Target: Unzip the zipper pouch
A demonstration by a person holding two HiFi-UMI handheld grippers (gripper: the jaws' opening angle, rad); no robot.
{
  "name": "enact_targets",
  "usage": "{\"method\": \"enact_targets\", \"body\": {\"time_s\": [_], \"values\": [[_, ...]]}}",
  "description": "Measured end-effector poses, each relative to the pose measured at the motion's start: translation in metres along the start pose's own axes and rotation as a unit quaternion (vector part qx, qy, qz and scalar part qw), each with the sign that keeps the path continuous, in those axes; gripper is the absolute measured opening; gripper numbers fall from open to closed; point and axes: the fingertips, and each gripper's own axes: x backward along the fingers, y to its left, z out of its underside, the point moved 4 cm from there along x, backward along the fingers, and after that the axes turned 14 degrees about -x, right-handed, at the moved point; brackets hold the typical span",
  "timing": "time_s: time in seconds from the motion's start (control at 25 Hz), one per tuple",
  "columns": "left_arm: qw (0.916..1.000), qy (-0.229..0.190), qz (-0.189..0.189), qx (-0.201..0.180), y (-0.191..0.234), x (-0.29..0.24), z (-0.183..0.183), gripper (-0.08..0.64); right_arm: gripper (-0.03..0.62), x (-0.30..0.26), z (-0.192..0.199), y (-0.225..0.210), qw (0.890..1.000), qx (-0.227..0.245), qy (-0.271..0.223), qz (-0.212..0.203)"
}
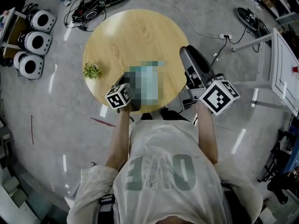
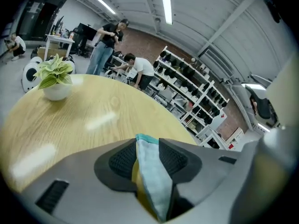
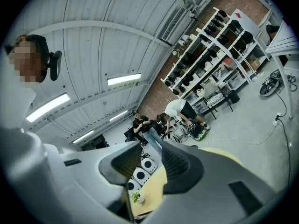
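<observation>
Locate the zipper pouch (image 2: 152, 176), pale blue cloth with a yellow side, standing on edge between the jaws of the left gripper (image 2: 147, 146), over the near part of the round wooden table (image 2: 93, 120). Read those jaws as part-way apart, with cloth lying against both pads (image 2: 122, 160); treat this as a light hold, probably meant to steady one end and free the rest for working. Note no zipper pull in sight in any view. Find the right gripper (image 3: 150, 147) at the table's right edge, pointing level, jaws part-way apart with nothing between them; judge it parked clear, ready to come in for the pull. Regard the unzipping as not yet begun. Expect soft cloth to fold or slip in so loose a hold. Leave alone the small potted plant (image 2: 55, 80) at the table's left.
</observation>
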Motion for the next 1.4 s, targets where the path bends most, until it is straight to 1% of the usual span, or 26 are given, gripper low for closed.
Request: {"method": "enact_targets", "body": {"time_s": [0.12,0.28,0.4,0.52,0.6,0.64,0.68,0.72,0.76,0.84,0.88,0.96,1.08,1.12,1.2,1.28,1.32,1.4], "values": [[0.9999,0.007,-0.015,0.003,0.005,0.000,0.005,0.169,0.150,0.000,0.002,0.000,1.000,0.000,0.003,-0.001],[0.9996,-0.001,-0.023,0.012,0.010,0.002,0.005,0.229,0.150,0.000,0.005,0.000,1.000,0.001,0.007,0.000],[0.9993,-0.015,-0.034,0.007,0.014,0.005,-0.006,0.244,0.150,0.000,0.005,0.002,1.000,0.006,0.007,-0.001],[0.9974,-0.050,-0.049,-0.016,0.015,0.013,-0.038,0.244,0.150,-0.001,0.003,0.006,1.000,0.017,0.006,-0.003],[0.9937,-0.089,-0.054,-0.040,0.012,0.024,-0.072,0.244,0.150,-0.003,0.000,0.011,0.999,0.033,0.004,-0.003],[0.9904,-0.113,-0.056,-0.056,0.008,0.031,-0.092,0.244,0.150,-0.004,-0.001,0.014,0.999,0.045,0.002,-0.001],[0.9856,-0.139,-0.059,-0.077,0.003,0.040,-0.115,0.244,0.150,-0.005,-0.002,0.017,0.998,0.059,-0.001,0.001],[0.9791,-0.165,-0.063,-0.101,-0.004,0.050,-0.138,0.244,0.150,-0.006,-0.003,0.020,0.997,0.075,-0.003,0.004],[0.9707,-0.191,-0.069,-0.128,-0.013,0.063,-0.161,0.242,0.149,-0.007,-0.004,0.023,0.996,0.092,-0.007,0.008],[0.9505,-0.243,-0.080,-0.176,-0.035,0.091,-0.202,0.241,0.145,-0.007,-0.006,0.029,0.991,0.130,-0.015,0.017],[0.9401,-0.267,-0.084,-0.195,-0.047,0.105,-0.219,0.236,0.139,-0.006,-0.006,0.033,0.988,0.150,-0.020,0.021],[0.9201,-0.307,-0.097,-0.224,-0.068,0.135,-0.244,0.204,0.124,-0.007,-0.008,0.040,0.981,0.190,-0.028,0.026],[0.8930,-0.344,-0.121,-0.264,-0.090,0.173,-0.262,0.139,0.092,-0.009,-0.008,0.054,0.969,0.243,-0.044,0.027],[0.8843,-0.353,-0.131,-0.276,-0.095,0.183,-0.264,0.098,0.079,-0.010,-0.008,0.058,0.964,0.261,-0.050,0.028],[0.8685,-0.363,-0.152,-0.301,-0.104,0.201,-0.264,0.046,0.059,-0.009,-0.006,0.066,0.954,0.293,-0.059,0.028],[0.8562,-0.369,-0.166,-0.321,-0.110,0.213,-0.260,0.034,0.051,-0.009,-0.002,0.071,0.948,0.312,-0.060,0.024],[0.8517,-0.372,-0.170,-0.327,-0.113,0.217,-0.258,0.031,0.046,-0.009,0.001,0.073,0.946,0.318,-0.058,0.021],[0.8469,-0.378,-0.175,-0.330,-0.116,0.223,-0.253,0.028,0.038,-0.008,0.008,0.074,0.944,0.325,-0.053,0.019]]}}
